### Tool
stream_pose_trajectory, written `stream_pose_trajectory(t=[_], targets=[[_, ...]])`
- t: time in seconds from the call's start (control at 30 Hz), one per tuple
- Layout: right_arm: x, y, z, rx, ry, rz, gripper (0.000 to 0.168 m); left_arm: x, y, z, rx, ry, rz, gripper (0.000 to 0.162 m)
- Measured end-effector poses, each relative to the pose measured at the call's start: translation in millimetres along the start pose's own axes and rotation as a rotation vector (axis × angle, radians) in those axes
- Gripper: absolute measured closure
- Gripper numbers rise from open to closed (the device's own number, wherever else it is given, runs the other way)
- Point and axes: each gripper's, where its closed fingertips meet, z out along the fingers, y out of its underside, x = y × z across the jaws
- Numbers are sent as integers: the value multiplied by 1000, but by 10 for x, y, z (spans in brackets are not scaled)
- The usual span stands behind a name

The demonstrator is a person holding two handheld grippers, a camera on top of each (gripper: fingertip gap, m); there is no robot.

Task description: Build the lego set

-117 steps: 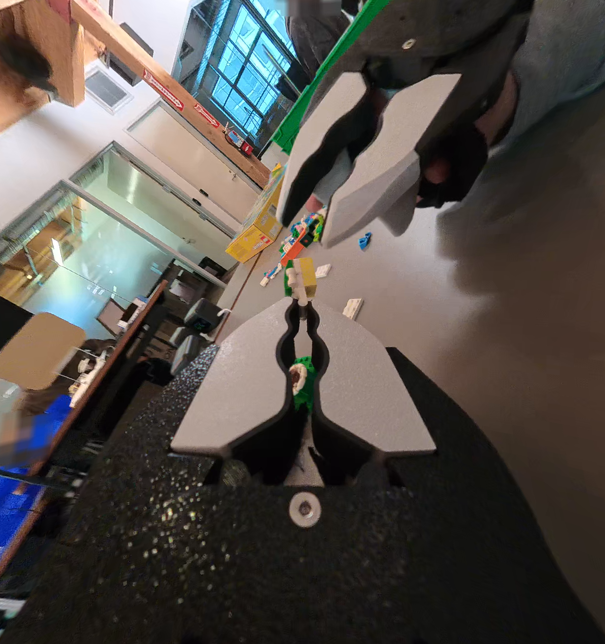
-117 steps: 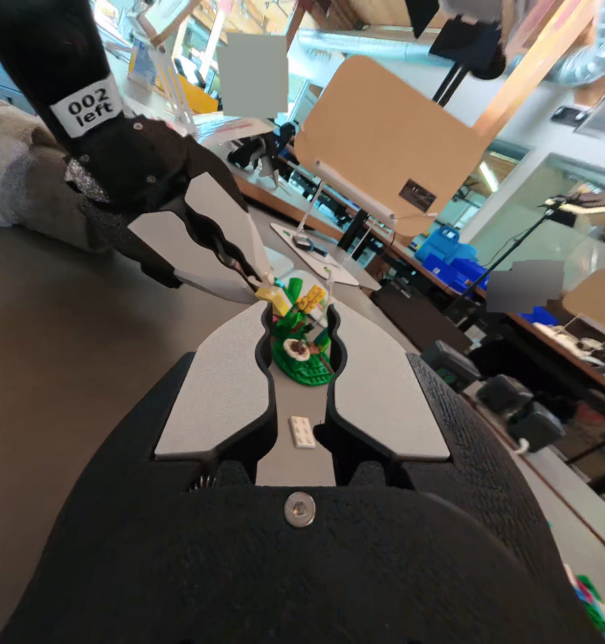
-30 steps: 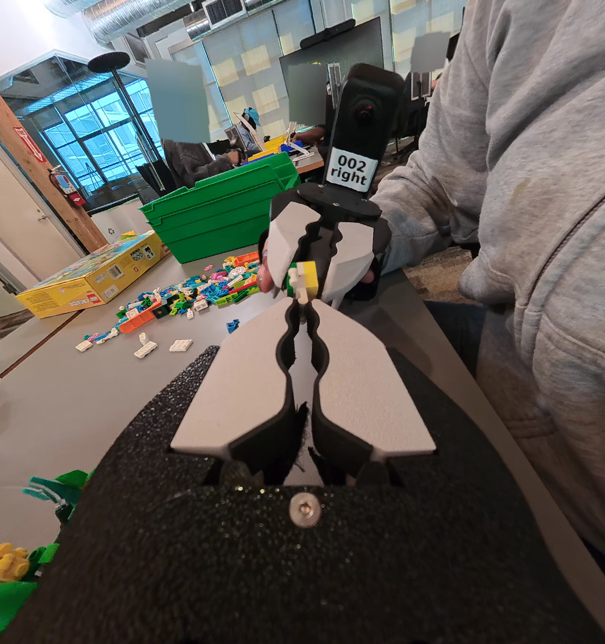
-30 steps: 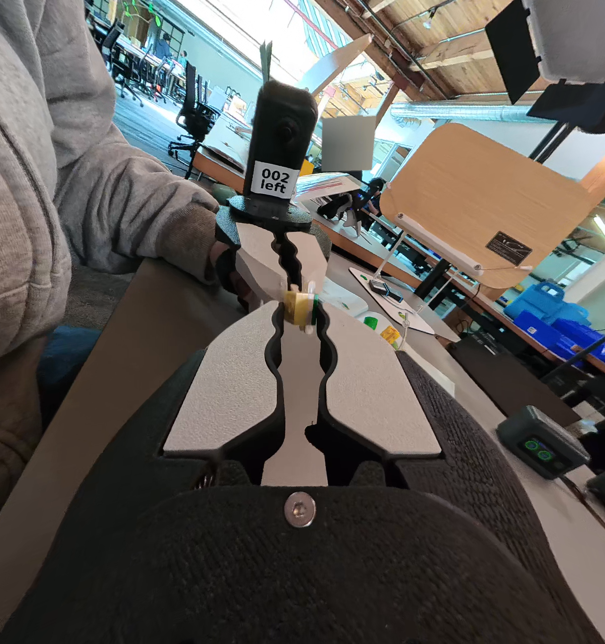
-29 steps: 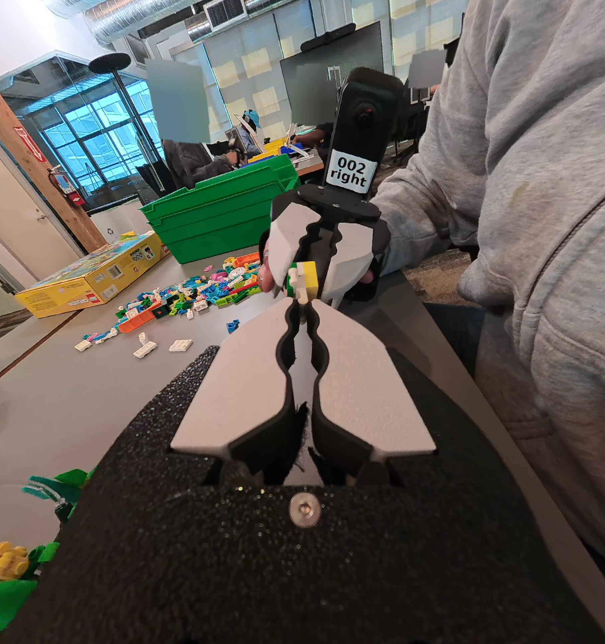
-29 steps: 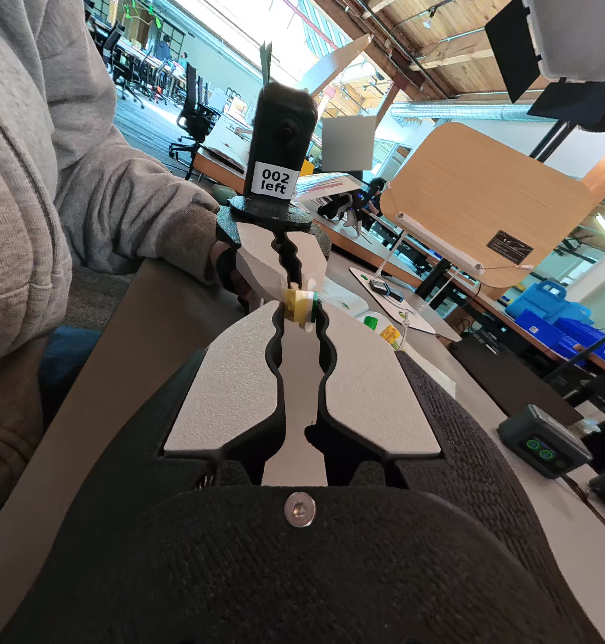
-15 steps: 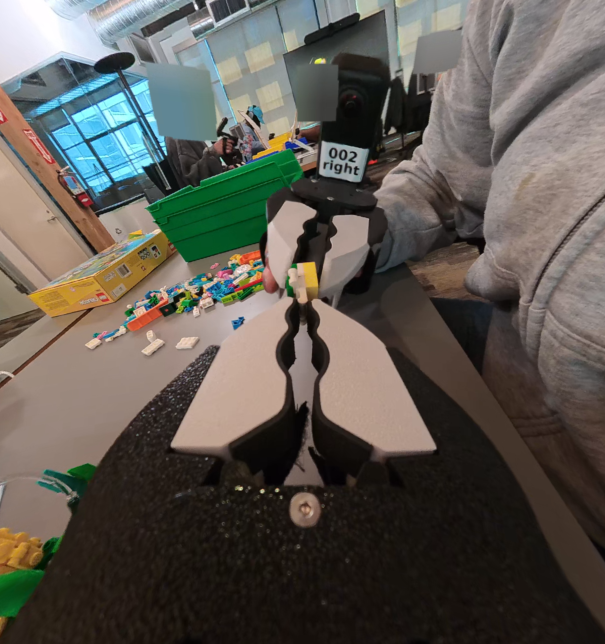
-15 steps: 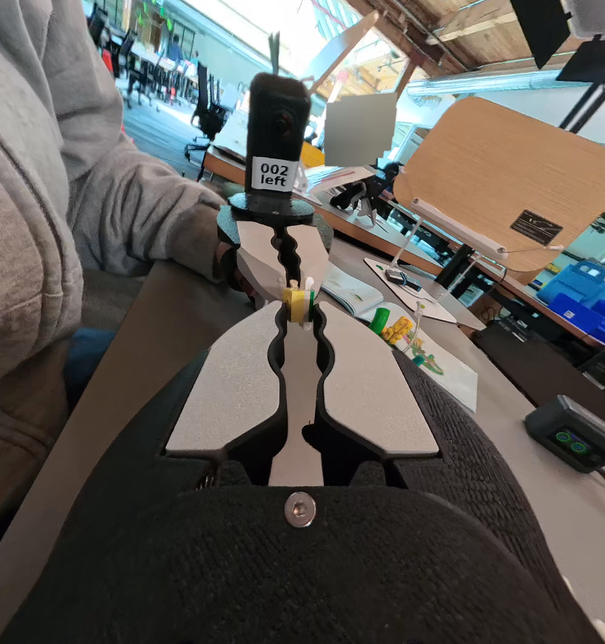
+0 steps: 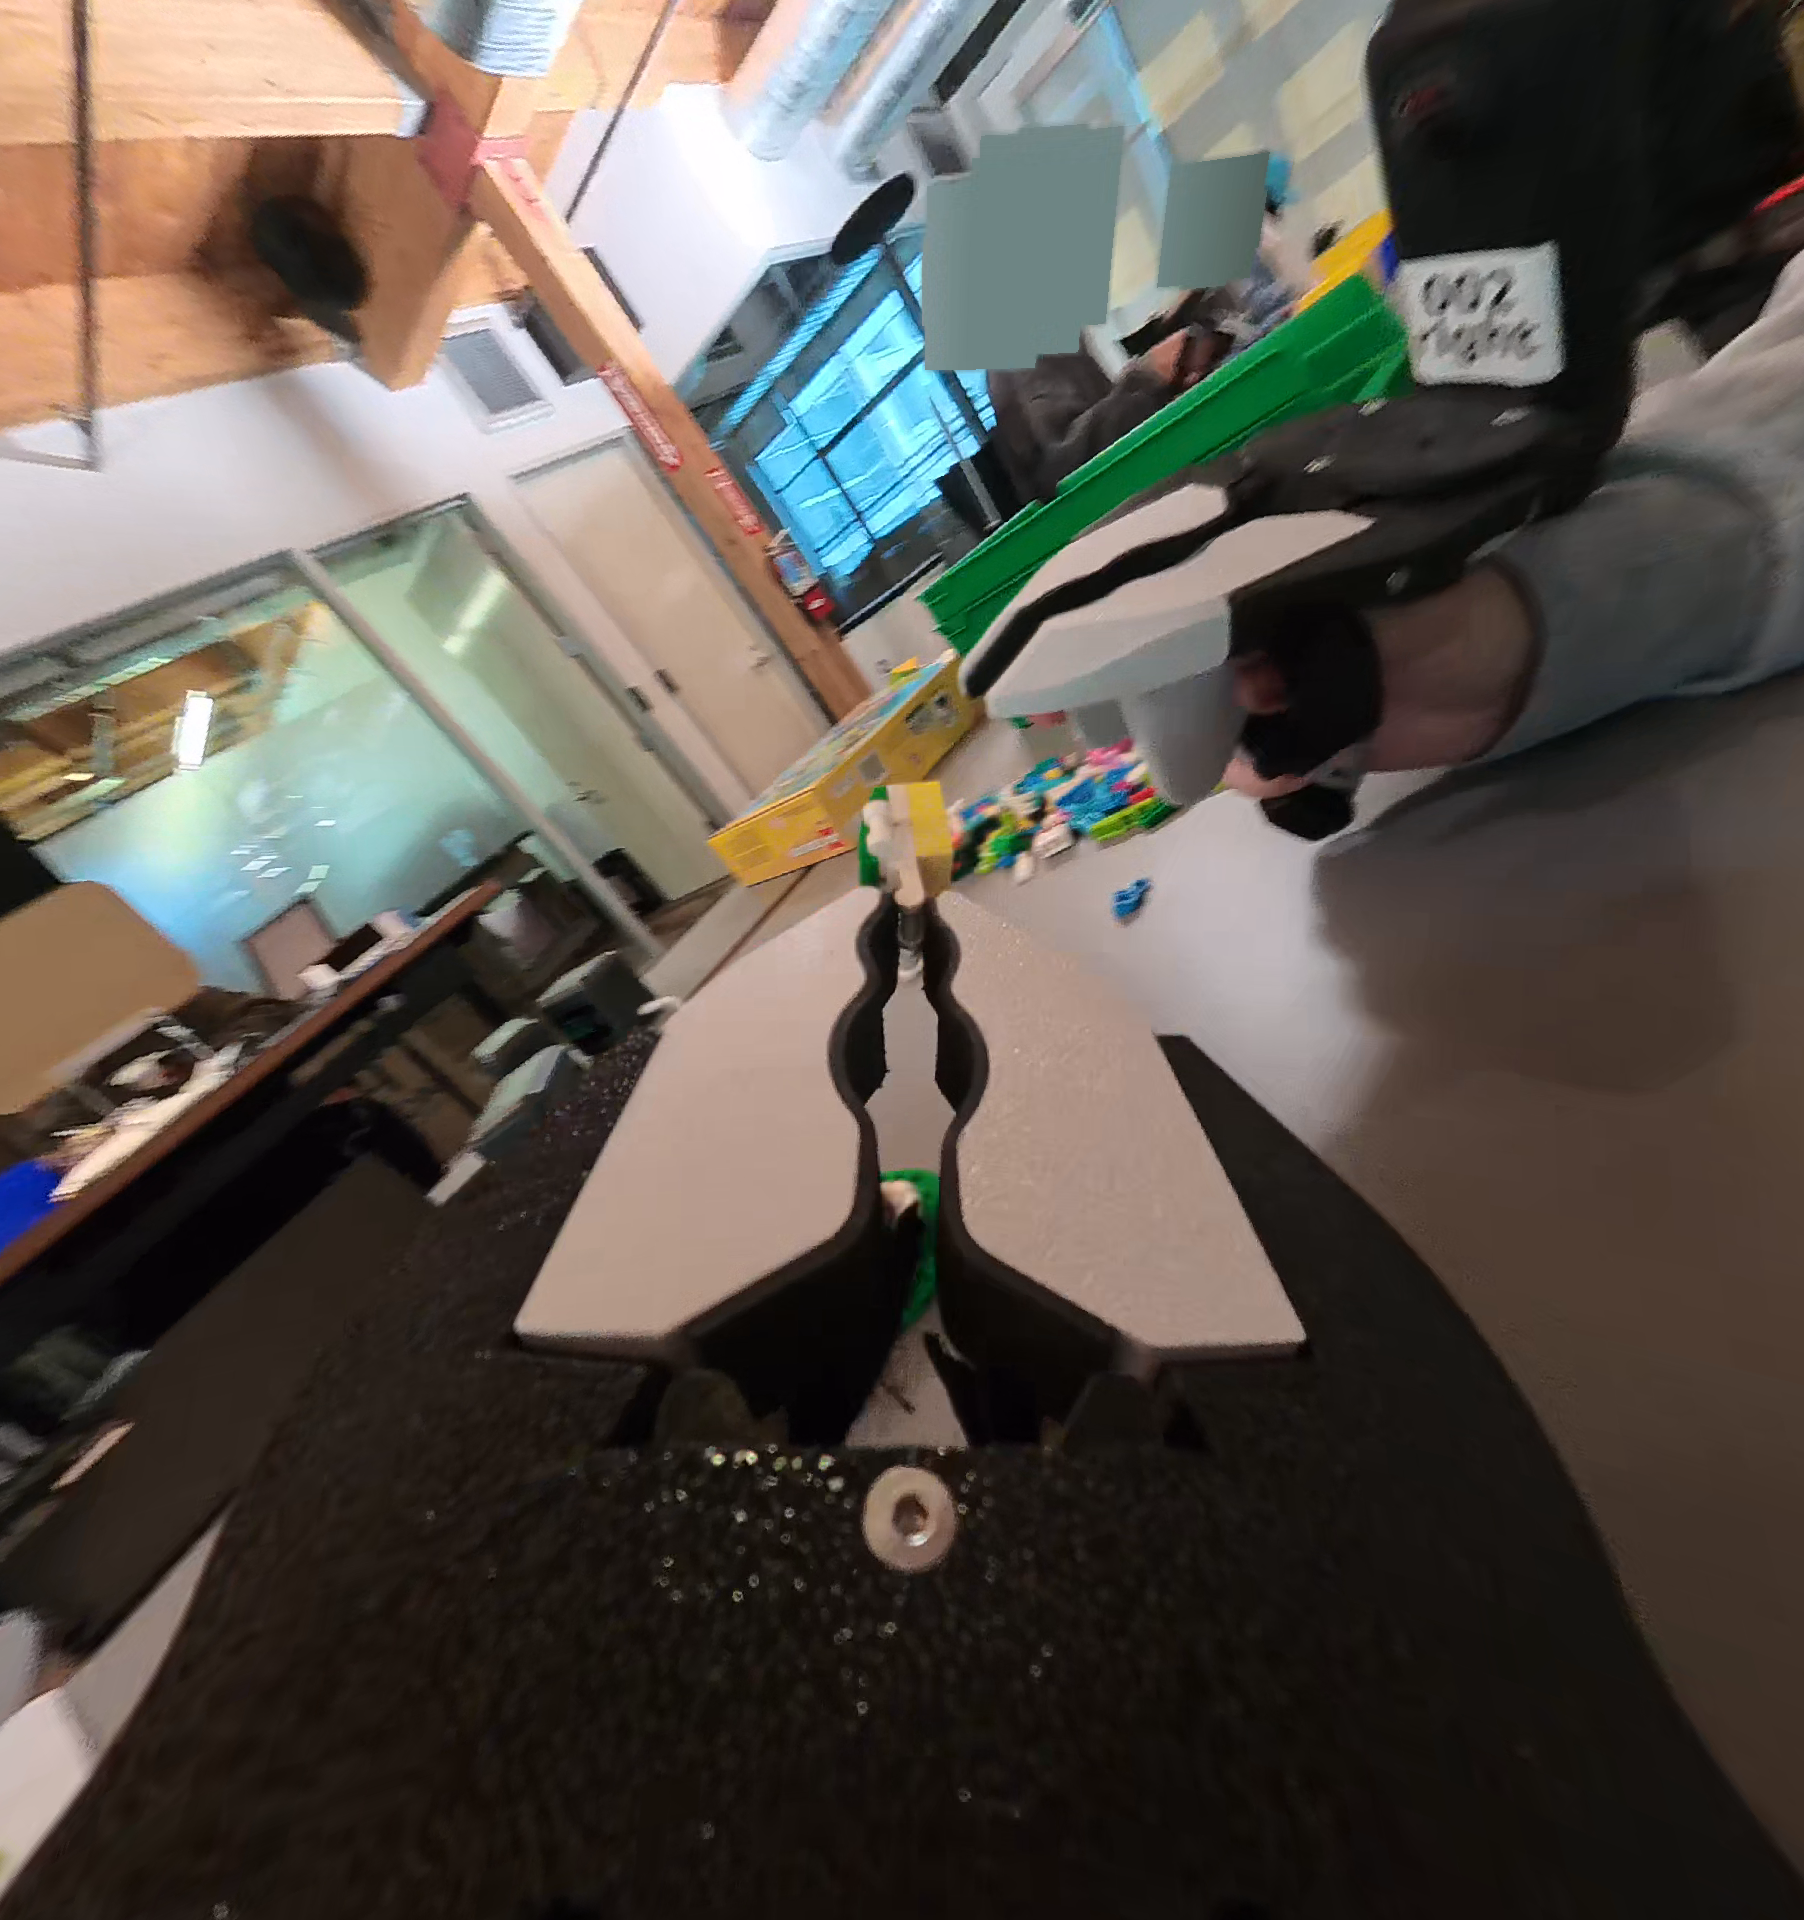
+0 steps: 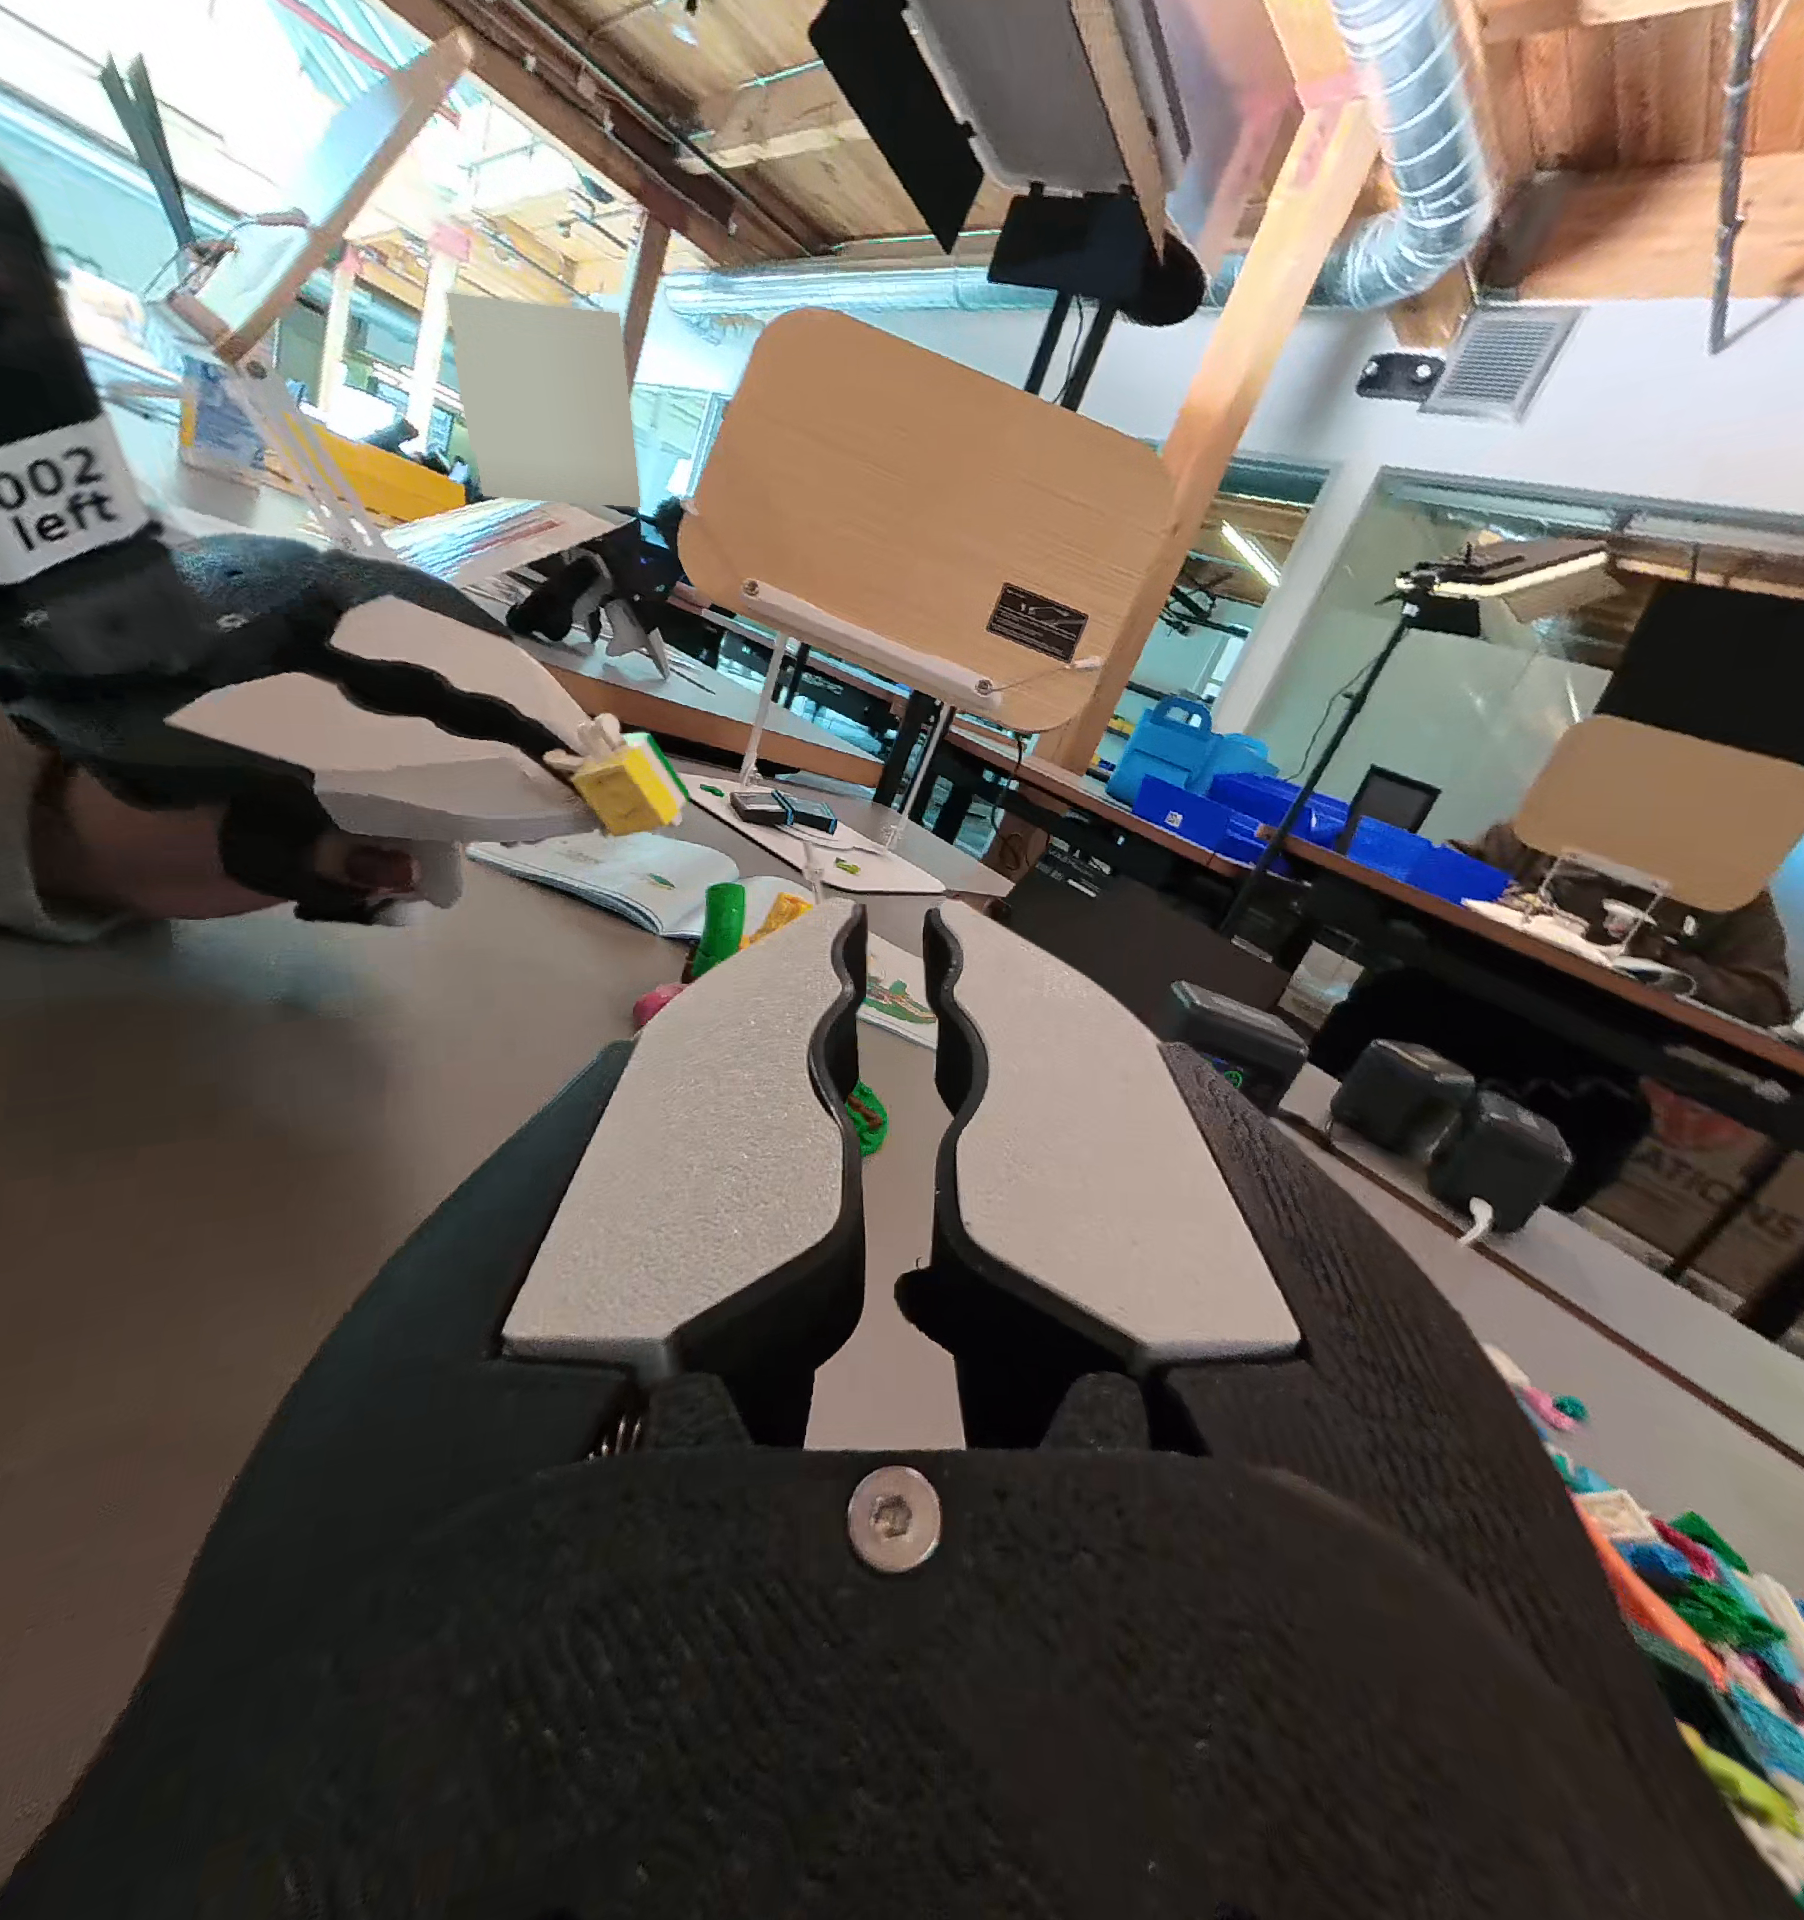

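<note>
— What are we holding in the left tool [image 9: 906,914] right now?

— We are pinching a small lego assembly [image 9: 910,836] at the very tips: a yellow block with a white piece and a green layer on it. The two fingers are pressed almost together around its lower end, and the piece is sticking out past them, up off the grey tabletop [image 9: 1500,1039]. From the right wrist view we are seeing the same assembly [image 10: 630,795] at the end of that tool [image 10: 565,774], raised above the tabletop on the left side of the scene.

— And the right tool [image 10: 890,920]?

— We are keeping it slightly parted, a narrow gap between the fingers, with nothing between them. In the left wrist view it [image 9: 991,670] is hanging above the tabletop at the far right, tips pointing left, well apart from the assembly.

— Where is everything else lying?

— A heap of loose coloured bricks [image 9: 1054,810] is lying far along the tabletop, with a yellow box [image 9: 846,774] just left of it and green bins [image 9: 1189,468] behind. A lone blue piece [image 9: 1130,899] is lying nearer to us. Beyond the right tool we are seeing an open instruction booklet [image 10: 617,868], and beside it a green and yellow partial build [image 10: 742,920], partly hidden by the fingers.
</note>
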Motion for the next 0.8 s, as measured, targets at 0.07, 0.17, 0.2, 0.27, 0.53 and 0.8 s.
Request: stream_pose_trajectory(t=[0.07, 0.17, 0.2, 0.27, 0.53, 0.8], targets=[[27, 18, 0, -5, 4, 27, 160, -38, 31, 5, -27, -43, 64, 158], [47, 43, 4, -14, 9, 45, 161, -48, 43, 13, -42, -70, 122, 158], [49, 45, 4, -15, 8, 47, 161, -53, 38, 12, -42, -79, 134, 158], [51, 47, 4, -16, 9, 47, 162, -60, 16, 7, -30, -88, 137, 158], [13, 57, 13, -24, -7, 27, 163, -125, 18, -10, -30, -117, 108, 158], [42, 62, 11, -30, 13, 13, 162, -125, 21, -9, -39, -132, 140, 158]])
